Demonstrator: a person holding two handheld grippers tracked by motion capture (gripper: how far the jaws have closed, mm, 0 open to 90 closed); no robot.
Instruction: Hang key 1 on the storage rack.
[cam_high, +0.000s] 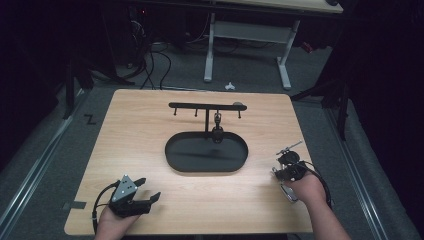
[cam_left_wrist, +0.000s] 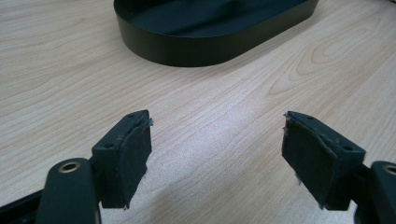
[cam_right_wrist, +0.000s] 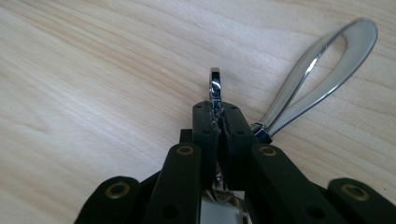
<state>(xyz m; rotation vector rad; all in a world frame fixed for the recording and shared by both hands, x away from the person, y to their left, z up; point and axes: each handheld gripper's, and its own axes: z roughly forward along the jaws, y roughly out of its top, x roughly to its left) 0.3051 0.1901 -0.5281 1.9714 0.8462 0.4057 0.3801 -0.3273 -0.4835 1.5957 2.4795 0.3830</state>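
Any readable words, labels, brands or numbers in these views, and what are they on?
"Z": a black mark shaped like this letter on the grey floor, left of the light wooden table.
No other text: none on the black oval tray, the left gripper or the right gripper.

Right gripper (cam_right_wrist: 218, 122) fingers hide most of the chrome tool (cam_right_wrist: 215, 84) they clamp

Black oval tray (cam_high: 176, 159), hook rack (cam_high: 207, 106), table (cam_high: 135, 130)
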